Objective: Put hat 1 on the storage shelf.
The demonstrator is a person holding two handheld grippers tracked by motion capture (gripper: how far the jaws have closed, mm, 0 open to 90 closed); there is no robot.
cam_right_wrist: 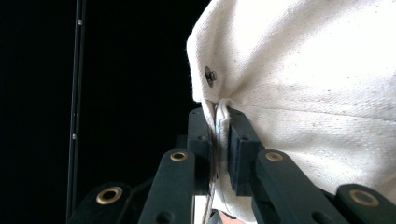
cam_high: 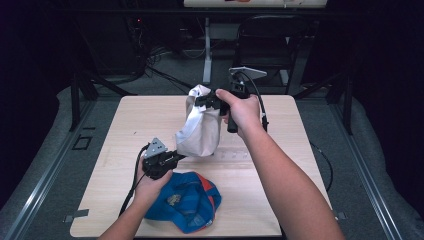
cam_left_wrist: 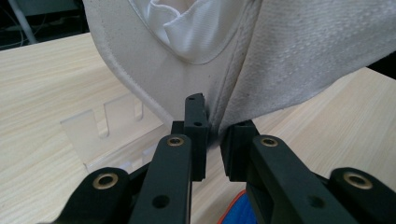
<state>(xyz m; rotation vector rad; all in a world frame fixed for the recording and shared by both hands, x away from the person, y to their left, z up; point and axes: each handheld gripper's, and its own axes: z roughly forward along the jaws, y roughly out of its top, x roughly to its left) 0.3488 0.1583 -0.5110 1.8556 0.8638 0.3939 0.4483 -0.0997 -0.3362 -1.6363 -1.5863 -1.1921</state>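
A cream-white cap [cam_high: 202, 127] hangs above the middle of the table, held between both grippers. My left gripper [cam_high: 176, 157] is shut on its lower edge; in the left gripper view the jaws pinch the cream-white cap [cam_left_wrist: 261, 60] where brim and crown meet, at my left gripper [cam_left_wrist: 214, 133]. My right gripper [cam_high: 206, 101] is shut on the top of the cap; in the right gripper view my right gripper [cam_right_wrist: 220, 135] clamps a seam of the cream-white cap [cam_right_wrist: 308, 79] below a small rivet. A blue cap [cam_high: 187, 200] with orange trim lies on the table by the left hand.
The light wooden table [cam_high: 130, 125] carries a clear acrylic slotted stand [cam_left_wrist: 100, 135] under the white cap. A dark chair [cam_high: 272, 40] and a white desk leg [cam_high: 207, 50] stand beyond the far edge. Grey floor surrounds the table.
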